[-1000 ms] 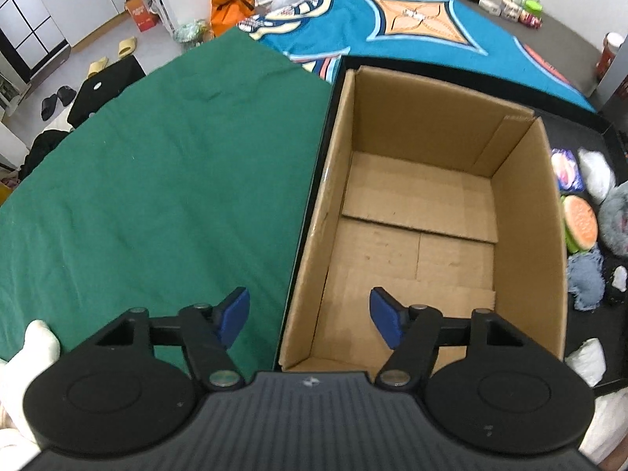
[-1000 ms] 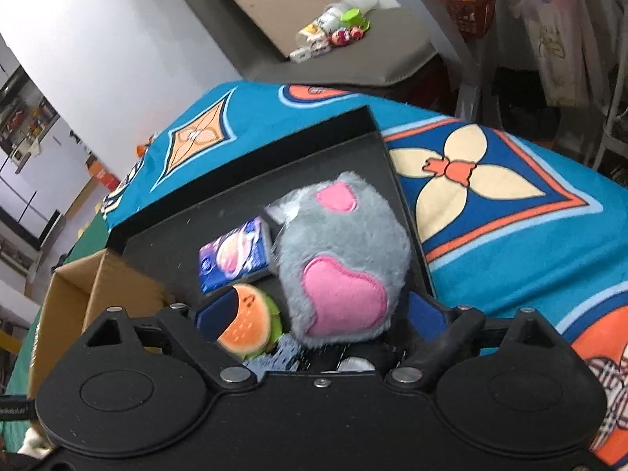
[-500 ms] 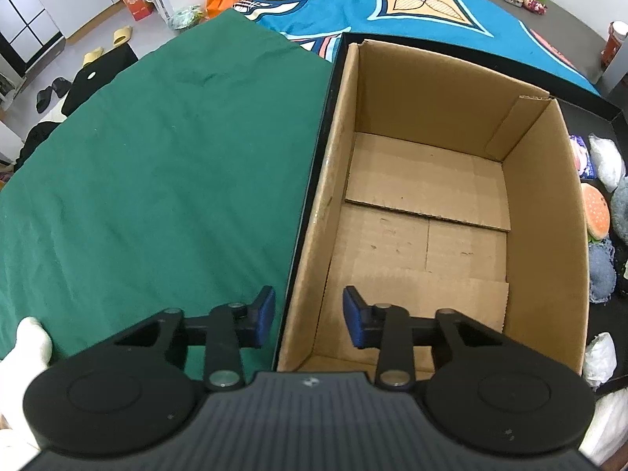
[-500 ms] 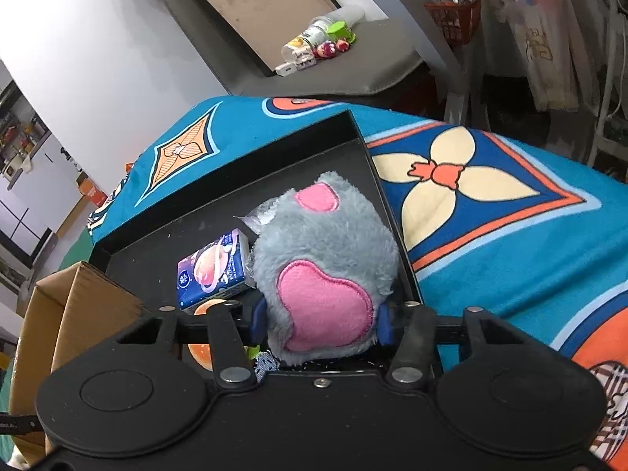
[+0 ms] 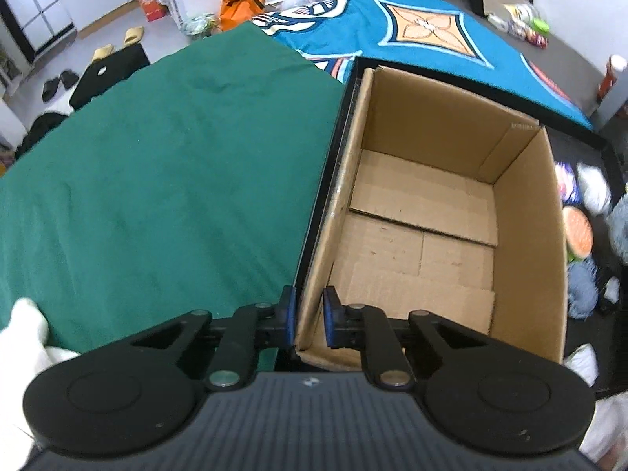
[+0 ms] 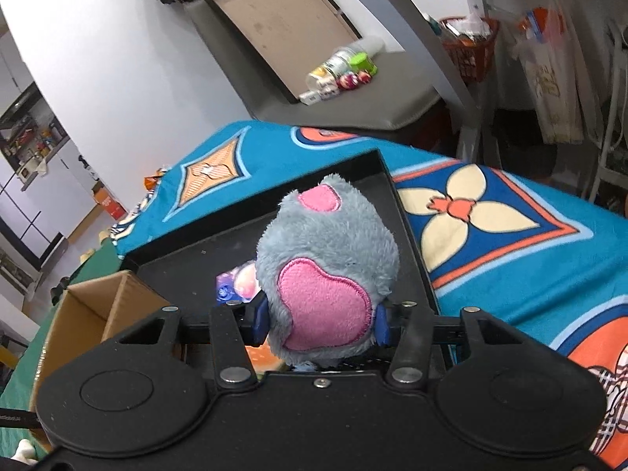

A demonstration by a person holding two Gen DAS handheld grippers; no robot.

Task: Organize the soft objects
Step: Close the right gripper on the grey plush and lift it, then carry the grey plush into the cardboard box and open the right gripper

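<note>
My left gripper is shut on the near left wall of an empty cardboard box, one finger inside and one outside. My right gripper is shut on a grey plush toy with pink patches and holds it above a black tray. The box also shows at the left of the right wrist view. Other soft items lie in the tray right of the box: a burger-shaped plush, a blue fuzzy piece, a white one and a purple packet.
A green cloth covers the table left of the box. A blue patterned cloth lies beyond and right of the tray. Bottles and jars stand on a grey bench behind. Shoes and bags lie on the floor.
My left gripper closed from wide open onto the box wall. My right gripper closed on the grey plush and lifted it off the tray.
</note>
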